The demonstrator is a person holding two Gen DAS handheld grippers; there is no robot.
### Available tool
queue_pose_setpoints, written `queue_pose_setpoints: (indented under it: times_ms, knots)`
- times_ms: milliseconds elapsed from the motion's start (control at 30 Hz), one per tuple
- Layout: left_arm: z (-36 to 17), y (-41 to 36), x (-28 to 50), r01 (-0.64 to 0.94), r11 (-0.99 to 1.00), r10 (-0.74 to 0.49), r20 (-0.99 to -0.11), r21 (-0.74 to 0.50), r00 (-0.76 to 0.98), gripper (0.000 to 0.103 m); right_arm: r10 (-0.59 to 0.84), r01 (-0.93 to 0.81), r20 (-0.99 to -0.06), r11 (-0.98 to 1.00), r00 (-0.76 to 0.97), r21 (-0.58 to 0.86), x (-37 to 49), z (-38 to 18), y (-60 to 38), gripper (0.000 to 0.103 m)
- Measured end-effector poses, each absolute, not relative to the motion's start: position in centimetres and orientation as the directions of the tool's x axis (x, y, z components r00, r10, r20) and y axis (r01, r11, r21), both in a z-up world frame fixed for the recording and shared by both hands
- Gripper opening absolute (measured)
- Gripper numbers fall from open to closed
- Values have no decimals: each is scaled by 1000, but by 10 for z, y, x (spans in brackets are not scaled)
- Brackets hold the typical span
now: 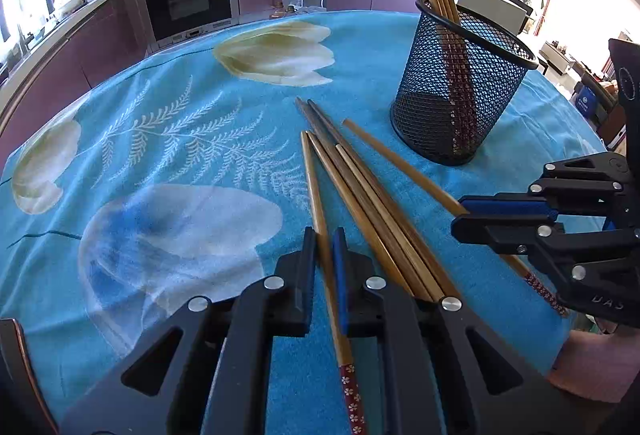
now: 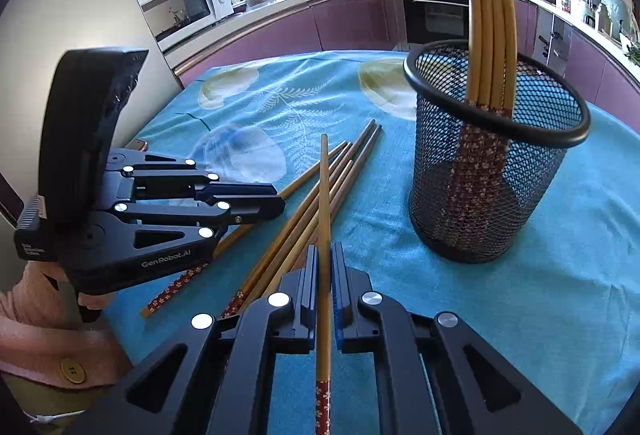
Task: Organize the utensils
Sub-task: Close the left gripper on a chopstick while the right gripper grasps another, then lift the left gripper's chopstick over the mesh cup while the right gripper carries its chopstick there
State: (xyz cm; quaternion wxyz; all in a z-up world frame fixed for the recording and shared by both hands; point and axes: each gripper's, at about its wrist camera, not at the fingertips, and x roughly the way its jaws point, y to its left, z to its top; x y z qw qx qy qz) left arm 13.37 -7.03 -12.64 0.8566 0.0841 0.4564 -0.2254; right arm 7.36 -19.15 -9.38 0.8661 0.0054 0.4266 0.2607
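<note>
Left gripper (image 1: pixel 324 235) and right gripper (image 2: pixel 325 251) each pinch one chopstick above the loose pile (image 1: pixel 360 171) mid-table, near the mesh holder (image 1: pixel 460 87)

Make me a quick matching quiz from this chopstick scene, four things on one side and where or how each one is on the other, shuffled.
Things:
1. left gripper
2. mesh cup
3. loose chopsticks
4. tablecloth

States:
A. lying flat in a pile
B. blue with pale flowers
C. shut on one chopstick
D. standing upright, chopsticks inside

Pairs: 1-C, 2-D, 3-A, 4-B
</note>
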Motion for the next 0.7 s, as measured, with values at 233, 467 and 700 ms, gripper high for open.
queue_pose_setpoints:
  times_ms: [233, 467, 700]
  knots:
    - [-113, -68, 126, 464, 884, -321, -800, -60, 507, 7, 480, -462, -681, 857, 553, 229, 63, -70, -202, 6]
    - [-77, -60, 112, 490, 866, -390, -745, -98, 542, 7, 496, -456, -614, 858, 614, 237, 55, -44, -223, 6]
    - [-39, -52, 96, 530, 835, -479, -671, -149, 566, 7, 500, -440, -553, 862, 667, 251, 51, -22, -243, 6]
